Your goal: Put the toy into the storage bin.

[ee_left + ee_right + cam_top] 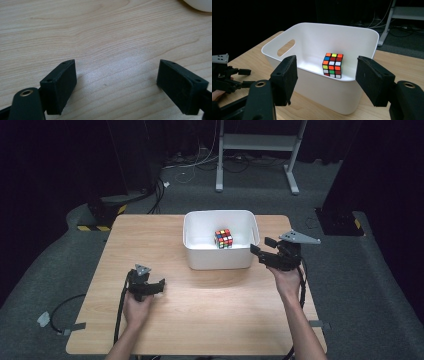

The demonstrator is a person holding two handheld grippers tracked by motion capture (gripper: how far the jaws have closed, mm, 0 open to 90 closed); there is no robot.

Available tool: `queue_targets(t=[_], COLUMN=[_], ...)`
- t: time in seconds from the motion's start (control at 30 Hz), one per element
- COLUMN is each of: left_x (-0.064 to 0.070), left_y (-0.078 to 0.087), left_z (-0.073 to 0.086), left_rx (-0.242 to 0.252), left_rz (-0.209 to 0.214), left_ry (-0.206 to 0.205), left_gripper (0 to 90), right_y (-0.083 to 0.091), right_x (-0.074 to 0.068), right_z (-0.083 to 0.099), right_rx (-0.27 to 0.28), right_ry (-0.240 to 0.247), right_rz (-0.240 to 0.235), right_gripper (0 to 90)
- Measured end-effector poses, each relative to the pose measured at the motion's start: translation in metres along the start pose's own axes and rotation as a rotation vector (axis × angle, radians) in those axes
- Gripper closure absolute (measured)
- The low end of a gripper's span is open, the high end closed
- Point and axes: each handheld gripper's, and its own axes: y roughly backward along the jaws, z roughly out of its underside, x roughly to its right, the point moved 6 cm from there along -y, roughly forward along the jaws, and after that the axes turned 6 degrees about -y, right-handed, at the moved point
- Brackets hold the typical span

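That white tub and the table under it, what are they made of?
The tub looks like moulded plastic: smooth, faintly glossy walls, rounded corners, a cut-out handle. The table shows pale wood grain with a soft sheen; solid wood or printed laminate, I cannot tell.

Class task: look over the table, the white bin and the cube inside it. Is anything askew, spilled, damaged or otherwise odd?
Nothing stands out. The white bin stands upright on the table, unbroken. The puzzle cube rests on the bin's floor, intact with scrambled colours. Both the left gripper and right gripper are open and hold nothing.
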Motion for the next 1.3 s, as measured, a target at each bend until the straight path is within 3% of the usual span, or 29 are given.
queue_targets(t=[1.3], left_x=[0.0], left_y=[0.0], left_z=[0.0], left_rx=[0.0], left_rz=[0.0], left_ry=[0.001], left_gripper=[16.4], right_y=[0.024], right_x=[0.006], right_z=[0.025], right_rx=[0.018], right_ry=[-0.02], right_rz=[0.009], right_gripper=[33.9])
